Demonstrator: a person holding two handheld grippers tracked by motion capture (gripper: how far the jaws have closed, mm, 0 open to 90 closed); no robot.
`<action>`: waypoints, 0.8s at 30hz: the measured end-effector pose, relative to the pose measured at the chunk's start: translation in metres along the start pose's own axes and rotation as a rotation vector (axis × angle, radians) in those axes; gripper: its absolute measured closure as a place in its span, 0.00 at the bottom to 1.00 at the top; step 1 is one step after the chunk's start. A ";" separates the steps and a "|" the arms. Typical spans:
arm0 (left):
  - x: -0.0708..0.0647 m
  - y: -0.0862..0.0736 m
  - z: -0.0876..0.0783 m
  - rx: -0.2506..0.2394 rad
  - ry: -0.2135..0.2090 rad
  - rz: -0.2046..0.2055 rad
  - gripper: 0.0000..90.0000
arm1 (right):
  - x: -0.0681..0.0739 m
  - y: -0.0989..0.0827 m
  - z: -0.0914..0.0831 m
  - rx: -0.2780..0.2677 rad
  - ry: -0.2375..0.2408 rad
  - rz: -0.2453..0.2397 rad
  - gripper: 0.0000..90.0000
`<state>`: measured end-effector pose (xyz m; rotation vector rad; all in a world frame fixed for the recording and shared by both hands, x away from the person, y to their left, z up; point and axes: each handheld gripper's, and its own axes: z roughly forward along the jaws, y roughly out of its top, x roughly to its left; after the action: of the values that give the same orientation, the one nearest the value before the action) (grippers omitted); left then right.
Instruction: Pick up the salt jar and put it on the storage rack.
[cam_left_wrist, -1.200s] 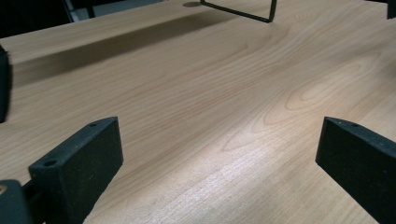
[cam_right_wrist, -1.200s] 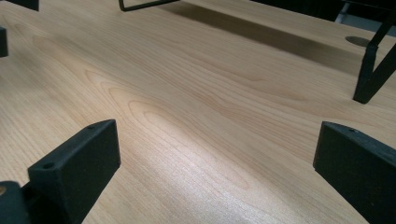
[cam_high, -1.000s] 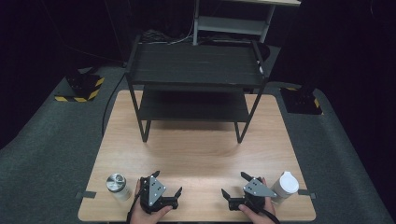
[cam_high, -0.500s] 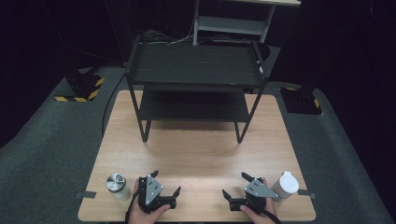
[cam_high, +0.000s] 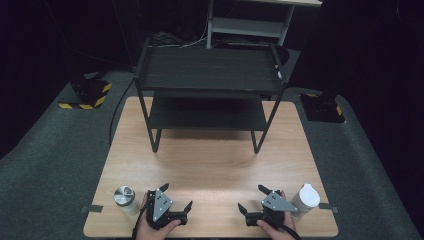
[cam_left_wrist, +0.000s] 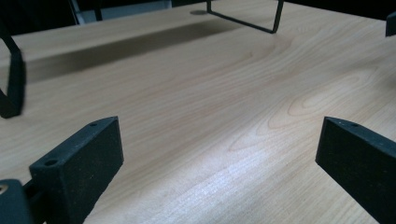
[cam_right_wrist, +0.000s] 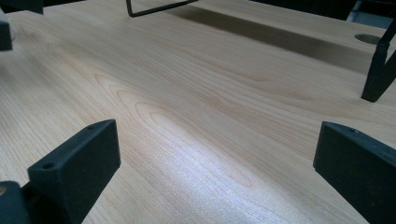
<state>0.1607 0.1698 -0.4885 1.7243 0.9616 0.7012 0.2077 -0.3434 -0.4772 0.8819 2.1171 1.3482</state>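
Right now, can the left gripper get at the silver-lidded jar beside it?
Probably yes. The left gripper is open, the silver-lidded jar stands just to its left on bare table, but the jaws point away, so it must turn.

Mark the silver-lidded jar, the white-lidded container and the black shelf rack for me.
silver-lidded jar (cam_high: 124, 195), high view, on its metal lid.
white-lidded container (cam_high: 306, 196), high view, on its white lid.
black shelf rack (cam_high: 207, 67), high view, on the middle of its top shelf.
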 end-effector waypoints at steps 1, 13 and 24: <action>0.000 0.001 -0.003 -0.010 0.004 0.000 0.01 | 0.000 0.000 0.000 0.002 0.000 0.000 0.00; 0.007 0.008 -0.041 -0.088 0.100 -0.003 0.01 | 0.001 0.000 0.001 0.000 0.003 -0.005 0.00; 0.018 0.001 -0.082 -0.130 0.227 -0.032 0.01 | 0.002 0.000 0.001 -0.002 0.005 -0.010 0.00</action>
<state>0.1042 0.2242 -0.4598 1.5355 1.0719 0.9327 0.2074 -0.3411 -0.4775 0.8671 2.1207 1.3495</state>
